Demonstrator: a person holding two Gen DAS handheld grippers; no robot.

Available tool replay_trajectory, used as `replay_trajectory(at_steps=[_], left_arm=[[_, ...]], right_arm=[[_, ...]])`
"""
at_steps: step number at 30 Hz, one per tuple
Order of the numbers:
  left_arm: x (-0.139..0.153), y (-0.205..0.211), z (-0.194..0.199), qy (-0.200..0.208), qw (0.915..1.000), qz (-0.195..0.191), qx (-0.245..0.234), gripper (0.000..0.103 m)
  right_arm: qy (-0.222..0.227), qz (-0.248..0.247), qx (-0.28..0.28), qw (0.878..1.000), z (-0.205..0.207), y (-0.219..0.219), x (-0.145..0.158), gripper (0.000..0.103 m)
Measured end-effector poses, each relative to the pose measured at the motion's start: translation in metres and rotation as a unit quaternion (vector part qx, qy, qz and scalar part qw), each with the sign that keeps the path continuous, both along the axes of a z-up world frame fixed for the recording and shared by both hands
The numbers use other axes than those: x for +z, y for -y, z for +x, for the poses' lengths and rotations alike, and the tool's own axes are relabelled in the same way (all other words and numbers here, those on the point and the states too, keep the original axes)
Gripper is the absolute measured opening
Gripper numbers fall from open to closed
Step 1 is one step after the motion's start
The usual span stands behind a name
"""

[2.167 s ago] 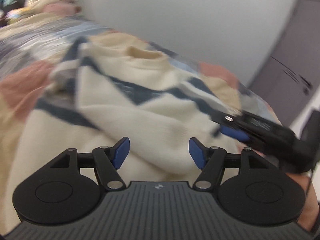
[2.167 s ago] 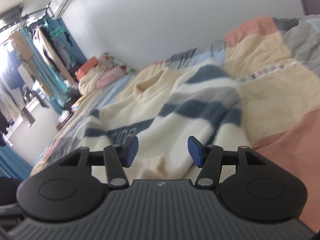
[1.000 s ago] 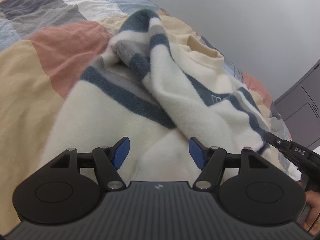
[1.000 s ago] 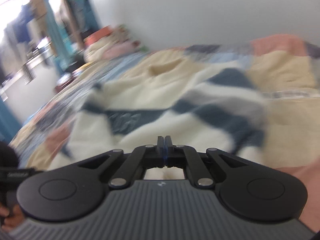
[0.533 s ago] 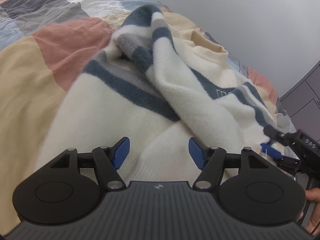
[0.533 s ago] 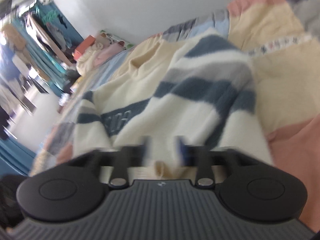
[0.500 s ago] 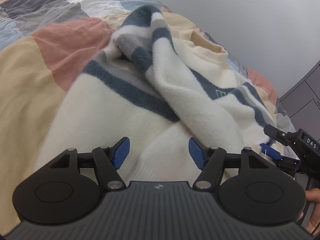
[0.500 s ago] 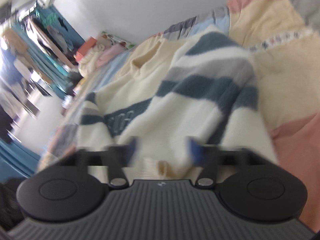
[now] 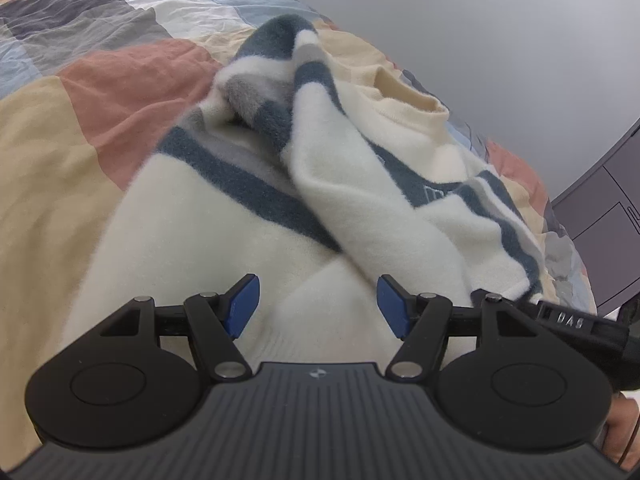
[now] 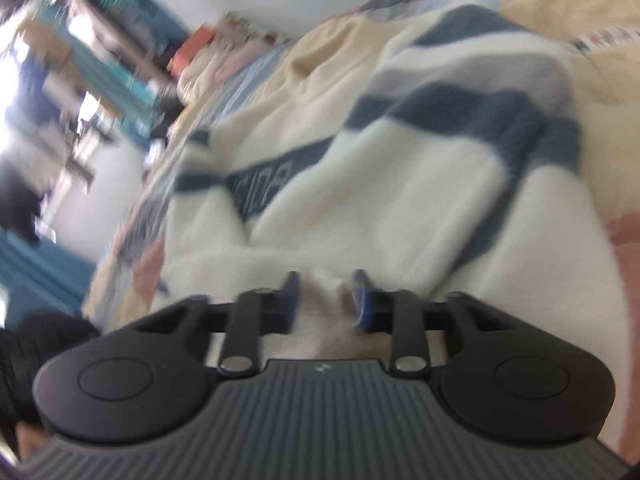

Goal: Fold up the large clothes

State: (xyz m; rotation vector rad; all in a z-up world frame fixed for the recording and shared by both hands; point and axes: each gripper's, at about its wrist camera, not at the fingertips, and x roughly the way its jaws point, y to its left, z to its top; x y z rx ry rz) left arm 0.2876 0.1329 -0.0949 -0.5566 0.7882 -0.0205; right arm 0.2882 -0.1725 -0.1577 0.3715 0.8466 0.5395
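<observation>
A cream sweater [image 9: 360,208] with navy and grey stripes lies crumpled on a patchwork quilt [image 9: 100,92], one sleeve folded across its chest. My left gripper [image 9: 318,304] hovers open over the sweater's lower body, nothing between its pads. At the right edge of the left wrist view, the right gripper's black body [image 9: 572,322] reaches the sweater's hem corner. In the blurred right wrist view, my right gripper [image 10: 325,296] is closing its jaws on a bunched fold of the sweater [image 10: 400,184], and the cloth fills the gap between the pads.
The quilt [image 10: 600,60] stretches well beyond the sweater on all sides. A grey wall and a dark cupboard door [image 9: 608,232] stand behind the bed. A pile of bedding [image 10: 224,52] lies at the far end, with a clothes rack [image 10: 80,60] beyond. A hand [image 9: 620,436] holds the right gripper.
The right gripper went from shut to wide open, sank onto the sweater's hem and now closes on a fold. The left gripper has stayed still and open.
</observation>
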Motion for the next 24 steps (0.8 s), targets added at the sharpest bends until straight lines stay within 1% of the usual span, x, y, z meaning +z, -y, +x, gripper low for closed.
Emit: replay_trajectory(at_steps=[1,3,6,9,14,17,20,24], left_arm=[[0.0,0.0,-0.001,0.0,1.0,0.001,0.0,0.07],[0.001,0.001,-0.001,0.001,1.0,0.004,0.001,0.07],[0.001,0.001,-0.003,0.0,1.0,0.007,0.003,0.07],[0.002,0.0,-0.006,0.0,0.9999,0.008,0.006,0.07],[0.004,0.002,-0.008,0.002,0.9999,0.011,0.006,0.07],[0.006,0.003,-0.01,0.006,0.9999,0.013,0.002,0.07],[0.005,0.003,-0.01,0.005,0.9999,0.014,0.002,0.07],[0.003,0.002,-0.009,0.0,0.9999,0.014,0.004,0.07]], right_arm=[[0.014,-0.011,0.003,1.0,-0.004,-0.003,0.004,0.011],[0.05,-0.022,0.0,0.998,-0.011,-0.005,0.015,0.01],[0.101,-0.006,-0.013,0.995,-0.018,0.004,0.035,0.009],[0.126,0.005,-0.048,0.991,-0.024,0.021,0.048,0.009],[0.127,-0.025,-0.131,0.983,-0.029,0.053,0.054,0.009],[0.118,-0.067,-0.177,0.975,-0.033,0.062,0.05,0.009],[0.095,-0.096,-0.203,0.97,-0.031,0.066,0.042,0.008],[0.053,-0.12,-0.2,0.971,-0.03,0.068,0.022,0.009]])
